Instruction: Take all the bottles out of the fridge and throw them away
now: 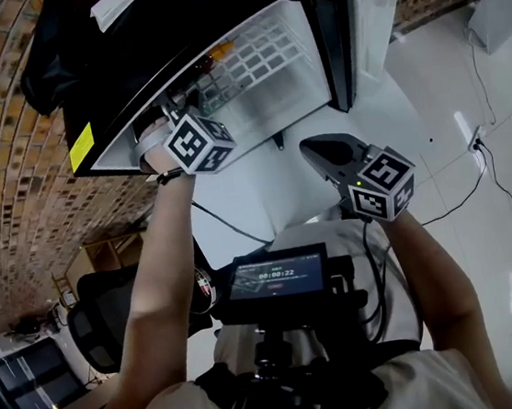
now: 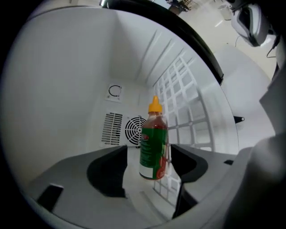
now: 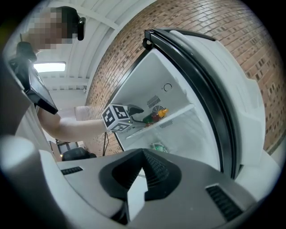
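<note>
L gripper [image 2: 149, 154] is reached into the open fridge [image 1: 292, 46], w/ its marker cube [image 1: 198, 144] just at the opening. Its jaws stand wide apart w/ the bottle [image 2: 153, 143] between them; there's a gap on both sides, narrower on the right, so the pads aren't pressing on it & nothing is gripped. The bottle has an orange-yellow cap, reddish contents & a green label. In the L gripper view it looks upright, beside the white wire shelf [image 2: 187, 112] and in front of the round fan vent [image 2: 133, 129] on the fridge's back wall. R gripper view shows the same bottle on the upper shelf, right at the tip of the L gripper. Lower down in the fridge is a greenish item [image 3: 158, 146], too small to tell what it is. R gripper [image 3: 142, 156] is held outside the fridge, well apart from the bottle, pointing toward the opening. Its jaws are fully together w/ nothing in them. Its marker cube [image 1: 381, 183] shows over the pale floor [image 1: 445, 83] in the head view. The fridge door [image 1: 371, 9] stands open, and a brick wall [image 1: 7, 137] runs beside the fridge.
</note>
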